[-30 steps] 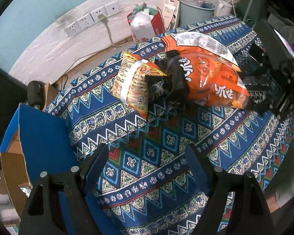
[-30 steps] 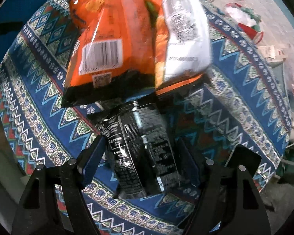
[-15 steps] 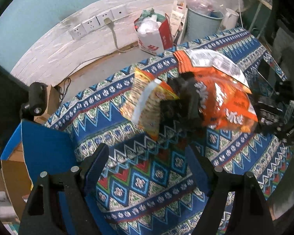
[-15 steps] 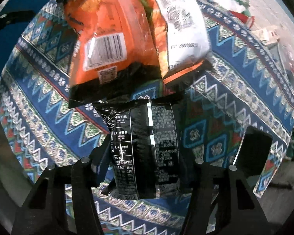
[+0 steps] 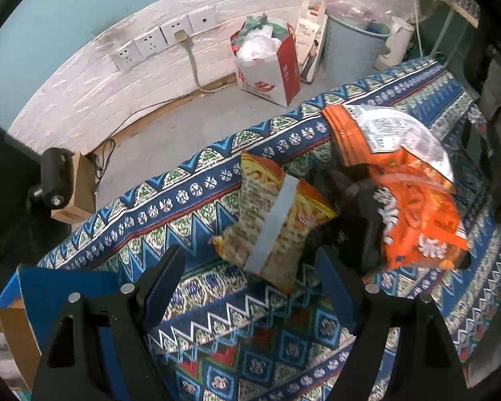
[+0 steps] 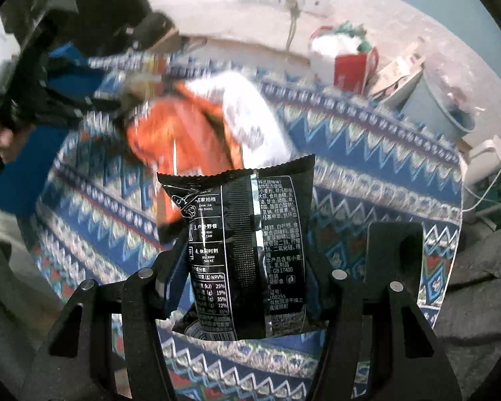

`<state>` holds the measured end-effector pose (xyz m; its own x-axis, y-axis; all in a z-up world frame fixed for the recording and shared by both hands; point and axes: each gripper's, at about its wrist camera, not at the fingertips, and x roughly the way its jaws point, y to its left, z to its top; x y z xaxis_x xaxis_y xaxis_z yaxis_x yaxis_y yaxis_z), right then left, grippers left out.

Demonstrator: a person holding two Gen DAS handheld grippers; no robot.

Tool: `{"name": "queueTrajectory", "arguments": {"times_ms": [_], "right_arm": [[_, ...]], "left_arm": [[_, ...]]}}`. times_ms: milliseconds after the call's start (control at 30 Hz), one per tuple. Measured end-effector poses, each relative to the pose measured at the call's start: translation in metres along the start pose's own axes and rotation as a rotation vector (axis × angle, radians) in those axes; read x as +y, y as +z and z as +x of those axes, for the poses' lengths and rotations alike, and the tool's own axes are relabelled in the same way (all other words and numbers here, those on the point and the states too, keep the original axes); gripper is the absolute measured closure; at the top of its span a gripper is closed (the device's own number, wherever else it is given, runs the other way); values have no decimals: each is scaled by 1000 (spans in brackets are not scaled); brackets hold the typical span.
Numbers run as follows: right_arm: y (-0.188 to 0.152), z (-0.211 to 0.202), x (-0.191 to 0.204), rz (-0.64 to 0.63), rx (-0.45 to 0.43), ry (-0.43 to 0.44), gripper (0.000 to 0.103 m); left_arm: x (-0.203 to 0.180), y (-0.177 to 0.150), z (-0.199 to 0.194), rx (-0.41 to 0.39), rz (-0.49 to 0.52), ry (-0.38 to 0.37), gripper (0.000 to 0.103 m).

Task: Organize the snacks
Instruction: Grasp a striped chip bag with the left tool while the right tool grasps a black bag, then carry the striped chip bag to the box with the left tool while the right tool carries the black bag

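My right gripper [image 6: 242, 267] is shut on a black snack packet [image 6: 247, 250] and holds it upright above the patterned tablecloth [image 6: 367, 180]. Behind it lie an orange snack bag [image 6: 180, 137] and a white-backed bag [image 6: 250, 117], both blurred. In the left wrist view my left gripper [image 5: 250, 267] is open and empty, just short of a yellow-orange snack bag [image 5: 270, 220]. To the right of that bag lie the orange bag [image 5: 414, 217] and the white-backed bag [image 5: 400, 130].
A blue cardboard box [image 5: 50, 287] sits at the table's left edge. On the floor by the white brick wall stand a red-and-white paper bag [image 5: 270, 63], a grey bin [image 5: 354, 46] and a white kettle [image 5: 395, 41]. The tablecloth's far edge drops to the floor.
My right gripper closed on the black packet and lifted it off the cloth, tilting up toward the wall. My left gripper moved closer to the yellow-orange bag.
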<state>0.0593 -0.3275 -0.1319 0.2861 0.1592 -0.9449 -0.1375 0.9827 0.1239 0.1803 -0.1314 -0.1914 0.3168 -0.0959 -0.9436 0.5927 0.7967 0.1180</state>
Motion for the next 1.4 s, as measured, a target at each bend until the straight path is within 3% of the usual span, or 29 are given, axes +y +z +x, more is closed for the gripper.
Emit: {"name": "queueTrajectory", "arguments": {"times_ms": [267,500,567,767,1400], "right_arm": [[28,18,8,52,-48,-14,45],[41,27,13,61,-62,-9,45],[42,29,15,59,-61,-11,45],[44,29,20,56,-72,-31,45],[62,-8,53,24,-183,-57,45]], "left_arm": [[-10,12,22,22,29,8,22],[-8,19,28,3,-6,-12,24],[-8,18,30,6,-15,-35,46],[-7,12,26,1,-42,-38,62],[16,-32,-46,-46,-142,60,64]]}}
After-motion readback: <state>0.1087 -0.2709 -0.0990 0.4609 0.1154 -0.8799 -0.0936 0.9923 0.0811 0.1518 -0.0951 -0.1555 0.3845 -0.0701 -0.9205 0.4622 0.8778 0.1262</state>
